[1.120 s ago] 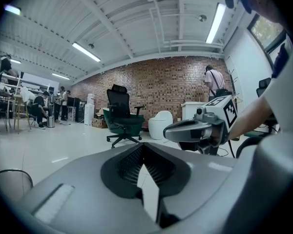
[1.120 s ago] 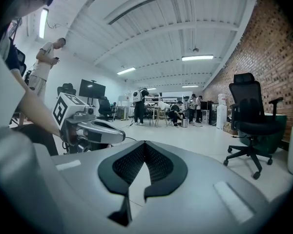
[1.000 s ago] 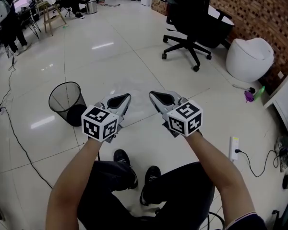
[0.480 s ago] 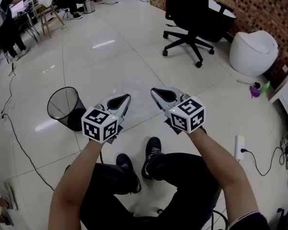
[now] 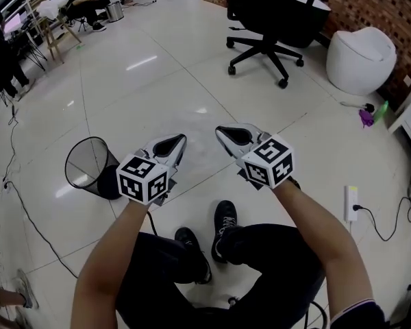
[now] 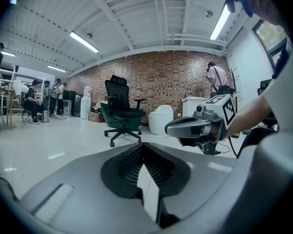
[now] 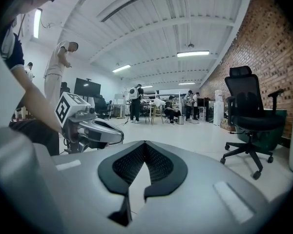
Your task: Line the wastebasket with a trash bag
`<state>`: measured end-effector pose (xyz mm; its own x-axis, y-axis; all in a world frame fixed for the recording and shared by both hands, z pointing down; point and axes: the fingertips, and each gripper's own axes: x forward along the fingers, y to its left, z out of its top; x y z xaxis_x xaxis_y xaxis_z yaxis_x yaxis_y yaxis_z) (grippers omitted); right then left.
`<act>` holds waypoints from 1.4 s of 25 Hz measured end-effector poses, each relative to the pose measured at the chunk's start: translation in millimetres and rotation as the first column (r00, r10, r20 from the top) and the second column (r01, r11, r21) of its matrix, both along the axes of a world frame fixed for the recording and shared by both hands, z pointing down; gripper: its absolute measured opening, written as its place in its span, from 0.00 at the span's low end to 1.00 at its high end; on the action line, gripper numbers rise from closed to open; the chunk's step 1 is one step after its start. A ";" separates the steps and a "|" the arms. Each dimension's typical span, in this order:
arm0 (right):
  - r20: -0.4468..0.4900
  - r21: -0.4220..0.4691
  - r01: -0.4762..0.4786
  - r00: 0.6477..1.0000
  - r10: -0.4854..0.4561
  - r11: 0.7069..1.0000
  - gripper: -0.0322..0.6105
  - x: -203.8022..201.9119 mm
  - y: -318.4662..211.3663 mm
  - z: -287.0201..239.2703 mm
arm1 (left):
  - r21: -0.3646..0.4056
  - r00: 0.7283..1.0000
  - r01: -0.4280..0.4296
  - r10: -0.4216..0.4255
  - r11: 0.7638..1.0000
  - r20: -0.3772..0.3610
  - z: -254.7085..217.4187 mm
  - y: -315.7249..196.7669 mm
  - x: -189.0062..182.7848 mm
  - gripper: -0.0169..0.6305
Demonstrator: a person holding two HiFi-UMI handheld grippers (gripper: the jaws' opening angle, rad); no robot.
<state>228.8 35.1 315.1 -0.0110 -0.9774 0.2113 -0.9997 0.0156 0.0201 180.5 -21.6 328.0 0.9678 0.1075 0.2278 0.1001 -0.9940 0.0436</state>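
The black mesh wastebasket (image 5: 88, 167) stands empty and upright on the floor, left of my hands in the head view. My left gripper (image 5: 183, 138) and right gripper (image 5: 218, 131) are held side by side at about waist height, tips a short way apart, both shut. A thin see-through trash bag (image 5: 199, 137) shows faintly as a hazy film between the two tips, and each gripper seems to pinch an edge of it. The left gripper view shows the right gripper (image 6: 195, 126) alongside. The right gripper view shows the left gripper (image 7: 96, 130). The bag is hard to make out in both.
A black office chair (image 5: 264, 19) and a white rounded seat (image 5: 359, 57) stand ahead to the right. A power strip (image 5: 350, 201) with its cable lies right of my legs, and a thin cable (image 5: 27, 211) runs along the floor on the left. People sit at desks (image 5: 55, 9) far back left.
I have stepped forward, feet shifting, with both grippers carried along together. The wastebasket now sits lower and further left in the head view. Both grippers stay shut.
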 end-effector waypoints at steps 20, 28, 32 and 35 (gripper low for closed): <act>0.005 -0.108 -0.043 0.999 0.044 0.993 0.05 46.7 -79.0 56.5 | -0.006 0.996 -0.060 0.060 0.998 0.063 61.0 -91.1 58.5 0.04; 0.013 -0.167 -0.064 0.998 0.068 0.984 0.05 78.3 -98.8 94.8 | 0.032 0.992 -0.018 0.014 0.999 0.125 101.5 -131.2 76.1 0.04; 0.036 -0.180 -0.092 0.994 0.100 0.979 0.05 96.7 -105.6 117.8 | 0.030 0.986 0.038 -0.043 0.999 0.158 126.4 -150.8 79.0 0.04; 0.058 -0.195 -0.100 0.992 0.113 0.976 0.05 109.6 -110.1 136.7 | 0.015 0.980 0.065 -0.067 0.998 0.189 146.5 -160.1 81.2 0.10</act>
<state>338.4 -75.0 451.8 0.0702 -0.9152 0.3968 -0.9947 -0.0944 -0.0417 261.7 -181.6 474.5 0.9119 0.0419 0.4082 0.0249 -0.9986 0.0469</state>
